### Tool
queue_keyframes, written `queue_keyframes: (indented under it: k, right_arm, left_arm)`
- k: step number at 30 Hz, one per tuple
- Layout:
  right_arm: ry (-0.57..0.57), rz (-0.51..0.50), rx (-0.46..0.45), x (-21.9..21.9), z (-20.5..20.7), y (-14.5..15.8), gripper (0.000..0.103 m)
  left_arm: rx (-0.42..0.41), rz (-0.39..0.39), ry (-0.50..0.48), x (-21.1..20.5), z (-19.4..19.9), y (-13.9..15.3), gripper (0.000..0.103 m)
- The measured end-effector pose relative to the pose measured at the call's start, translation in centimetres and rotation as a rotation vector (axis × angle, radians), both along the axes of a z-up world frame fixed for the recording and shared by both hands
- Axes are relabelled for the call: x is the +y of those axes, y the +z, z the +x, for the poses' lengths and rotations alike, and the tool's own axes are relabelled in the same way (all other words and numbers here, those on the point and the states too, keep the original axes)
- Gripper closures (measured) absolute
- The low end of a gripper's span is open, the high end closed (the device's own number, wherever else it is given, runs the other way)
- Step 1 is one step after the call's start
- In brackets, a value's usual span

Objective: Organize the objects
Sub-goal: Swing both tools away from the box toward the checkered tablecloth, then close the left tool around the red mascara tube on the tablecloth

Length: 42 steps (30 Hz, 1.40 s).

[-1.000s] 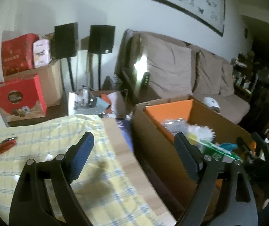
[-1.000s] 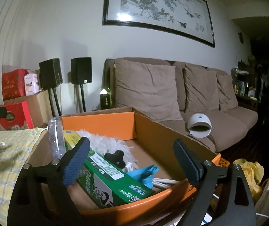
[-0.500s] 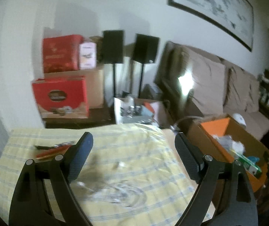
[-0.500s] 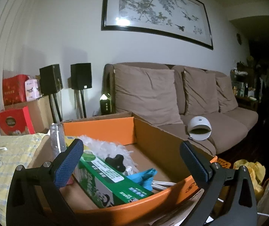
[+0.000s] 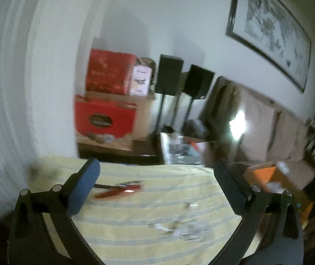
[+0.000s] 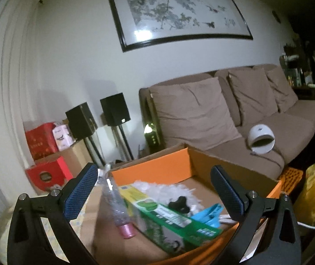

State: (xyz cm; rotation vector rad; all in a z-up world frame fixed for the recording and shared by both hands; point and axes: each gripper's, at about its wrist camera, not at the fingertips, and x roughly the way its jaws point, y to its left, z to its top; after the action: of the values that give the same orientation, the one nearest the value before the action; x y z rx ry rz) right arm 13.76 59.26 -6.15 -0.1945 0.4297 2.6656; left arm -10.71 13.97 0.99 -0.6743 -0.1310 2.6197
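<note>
1. The left gripper hangs over the bench, which is covered by a yellow checked cloth; its jaws are spread wide and hold nothing.
2. Just beyond them on the cloth lies a red-handled tool (blurred, so its exact kind is unclear), and nearer the right edge sits a loose tangle of small clear and white bits.
3. The right gripper is over a cardboard box with orange flaps, its jaws likewise wide apart and empty.
4. Inside the box: a clear bottle with a pink cap lying tilted on the left, a green carton beside it, a blue clip, and white fluff with a black knob on it.
5. Farther off stand red boxes, two black speakers on stands, and a brown sofa carrying a white domed gadget.
6. A framed ink painting hangs on the wall above.
</note>
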Motion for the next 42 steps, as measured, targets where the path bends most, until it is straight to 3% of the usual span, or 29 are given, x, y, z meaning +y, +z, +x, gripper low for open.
queue_keyframes:
  k: [3, 5, 11, 17, 21, 23, 25, 27, 29, 31, 33, 34, 37, 42]
  right_arm:
    - [-0.058, 0.078, -0.134, -1.2, -1.7, 0.6, 0.000]
    - [-0.068, 0.097, -0.171, -2.1, -2.1, 1.4, 0.000]
    - [0.036, -0.017, -0.073, -5.4, -2.9, 4.3, 0.000]
    - [0.214, 0.035, -0.169, -11.7, -9.7, 4.8, 0.000]
    - [0.356, 0.001, -0.221, -15.9, -13.3, 3.8, 0.001]
    - [0.396, -0.010, -0.245, -17.9, -14.6, 3.0, 0.000]
    - [0.412, -0.013, -0.268, -19.6, -15.3, 2.0, 0.000]
    - [0.425, -0.025, -0.290, -20.7, -15.8, 1.0, 0.000]
    - [0.463, -0.060, -0.303, -21.2, -15.7, 0.0, 0.000]
    - [0.500, -0.092, -0.318, -21.4, -15.8, -0.8, 0.000]
    - [0.477, -0.082, -0.336, -21.3, -15.8, -1.0, 0.001]
    - [0.468, -0.079, -0.340, -21.3, -15.7, -1.0, 0.001]
    - [0.452, -0.091, -0.337, -21.0, -15.3, -0.8, 0.000]
    - [0.435, -0.062, -0.354, -21.3, -15.5, -0.5, 0.001]
  left_arm:
    - [0.048, -0.149, 0.086, -1.1, 0.0, -0.4, 0.000]
    - [0.046, -0.179, 0.112, -2.6, -0.4, -0.7, 0.000]
    - [-0.041, -0.083, 0.212, -8.3, -2.2, -1.0, 0.000]
    - [-0.107, -0.010, 0.266, -12.3, -3.3, -1.8, 0.000]
    - [-0.137, 0.061, 0.223, -13.2, -3.9, -3.0, 0.000]
    - [-0.164, 0.081, 0.143, -12.7, -4.7, -3.8, 0.000]
    - [-0.268, 0.105, -0.043, -11.0, -6.7, -5.6, 0.000]
    - [-0.312, 0.127, -0.171, -9.3, -8.2, -7.3, 0.000]
    - [-0.304, 0.073, -0.229, -7.4, -9.6, -8.7, 0.000]
    - [-0.290, -0.110, -0.222, -4.7, -11.2, -10.5, 0.006]
    - [-0.287, -0.307, -0.225, -1.6, -12.6, -12.8, 0.024]
    - [-0.294, -0.364, -0.247, -0.5, -13.0, -14.0, 0.027]
    - [-0.290, -0.431, -0.270, 1.7, -13.5, -16.2, 0.031]
    - [-0.303, -0.442, -0.276, 2.4, -13.5, -17.9, 0.065]
